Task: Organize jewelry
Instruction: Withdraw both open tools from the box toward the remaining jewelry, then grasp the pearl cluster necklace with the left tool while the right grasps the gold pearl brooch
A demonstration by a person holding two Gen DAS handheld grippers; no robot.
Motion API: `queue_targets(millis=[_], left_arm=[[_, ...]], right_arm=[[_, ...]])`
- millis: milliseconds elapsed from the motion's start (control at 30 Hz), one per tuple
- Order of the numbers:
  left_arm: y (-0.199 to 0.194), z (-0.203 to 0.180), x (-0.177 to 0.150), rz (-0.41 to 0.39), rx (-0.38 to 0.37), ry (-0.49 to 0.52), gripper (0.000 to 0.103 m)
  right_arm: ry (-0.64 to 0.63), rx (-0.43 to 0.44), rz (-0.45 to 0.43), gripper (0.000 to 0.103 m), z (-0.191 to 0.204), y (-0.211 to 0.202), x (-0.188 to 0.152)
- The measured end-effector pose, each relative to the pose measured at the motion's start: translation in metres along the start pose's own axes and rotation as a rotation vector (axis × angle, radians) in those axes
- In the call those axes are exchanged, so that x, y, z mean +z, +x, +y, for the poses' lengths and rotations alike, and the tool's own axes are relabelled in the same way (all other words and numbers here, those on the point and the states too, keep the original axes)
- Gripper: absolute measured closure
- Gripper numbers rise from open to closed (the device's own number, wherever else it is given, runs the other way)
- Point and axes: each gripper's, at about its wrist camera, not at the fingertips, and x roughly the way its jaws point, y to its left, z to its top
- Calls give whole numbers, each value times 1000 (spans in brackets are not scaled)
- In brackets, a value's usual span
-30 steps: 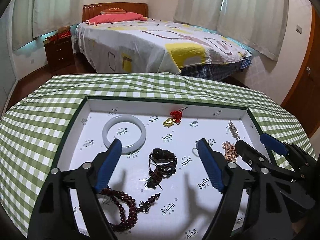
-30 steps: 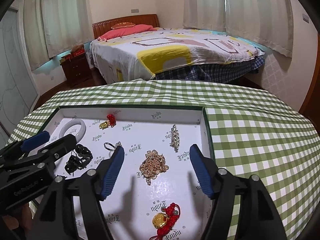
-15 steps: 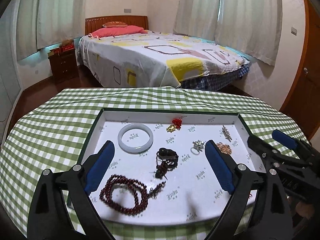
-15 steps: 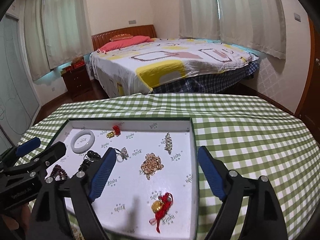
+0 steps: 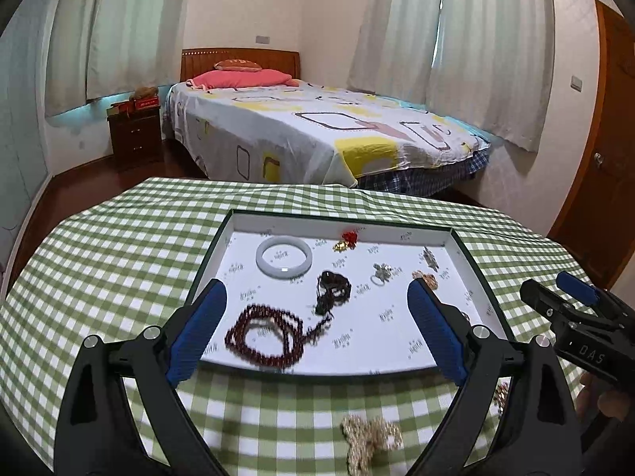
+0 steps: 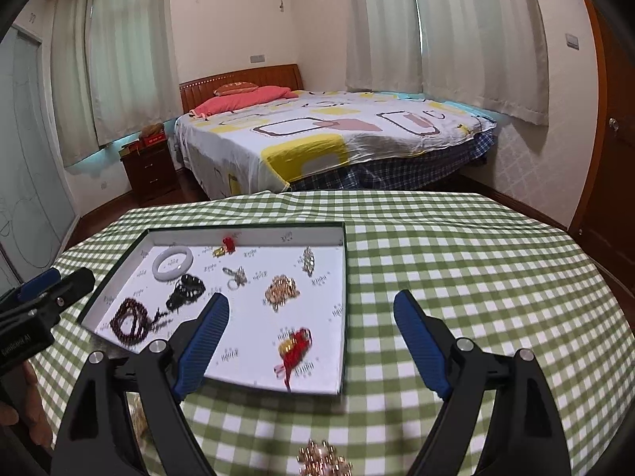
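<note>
Checked tablecloth (image 5: 119,261) bears the tray (image 5: 482,277); both grippers' fingers (image 5: 198,329) spread, blurry gold jewelry (image 5: 369,436) seemingly outside it

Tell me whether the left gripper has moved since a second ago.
Yes. The left gripper has pulled back toward the person and up: judged against the tray, its fingertips stood over the middle before; now they sit at the near edge, with tablecloth showing below.

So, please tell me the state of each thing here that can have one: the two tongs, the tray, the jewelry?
Left tongs: open, empty.
Right tongs: open, empty.
Tray: uncovered, flat on the checked cloth.
White bangle: lying flat in the tray.
Dark red bead string: coiled in the tray.
Gold chain: bunched in the tray.
Red-and-gold charm: lying in the tray.
Gold beaded piece: outside the tray, on the cloth.
</note>
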Motion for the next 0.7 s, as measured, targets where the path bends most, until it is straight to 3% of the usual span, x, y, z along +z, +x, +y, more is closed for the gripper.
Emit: queue_targets(millis=[300,700], left_arm=[[-28,4,-28,-26,2,-23,13],[-30,-2,-70,62,-12,0,13]], right_arm=[[-11,-18,-3,21,-4,-19,-33],[-7,-8,117,21,-8,-14,-76]])
